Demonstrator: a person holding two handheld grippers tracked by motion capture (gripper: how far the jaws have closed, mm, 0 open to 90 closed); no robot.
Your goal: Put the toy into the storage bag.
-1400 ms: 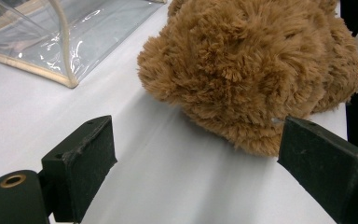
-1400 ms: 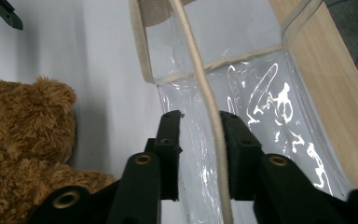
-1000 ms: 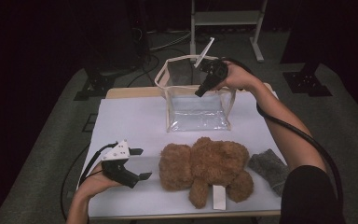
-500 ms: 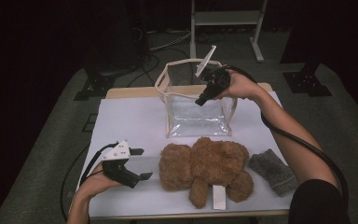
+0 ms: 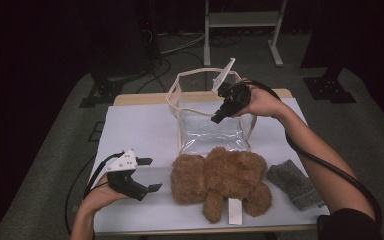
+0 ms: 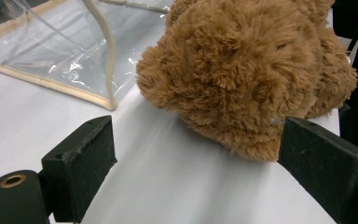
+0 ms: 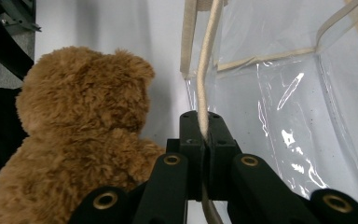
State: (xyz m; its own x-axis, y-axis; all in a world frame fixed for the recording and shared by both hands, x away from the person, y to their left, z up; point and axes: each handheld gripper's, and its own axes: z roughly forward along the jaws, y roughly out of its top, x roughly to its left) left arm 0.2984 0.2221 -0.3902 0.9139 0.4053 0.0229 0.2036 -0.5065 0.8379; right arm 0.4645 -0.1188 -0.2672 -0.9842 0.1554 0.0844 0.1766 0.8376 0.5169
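A clear plastic bag (image 5: 205,132) with beige trim stands open at the middle of the white table (image 5: 140,125). My right gripper (image 5: 215,119) hangs over its mouth, shut on the bag's beige cord handle (image 7: 205,84). Just in front of the bag lies a brown teddy bear (image 5: 220,175), with a white label at its near side. In the right gripper view the bear (image 7: 74,140) is left of the shut jaws (image 7: 204,135). My left gripper (image 5: 152,174) rests open on the table left of the bear (image 6: 233,70), and nothing is between its pads (image 6: 86,154).
A grey cloth (image 5: 292,182) lies at the table's near right, beside the bear. A white metal stand (image 5: 242,20) and cables are on the floor beyond the table. The bag's near corner (image 6: 107,100) is close to the bear's head.
My right gripper has drawn the bag's handle toward the near side, over the bag's mouth. The left gripper and the bear have stayed put.
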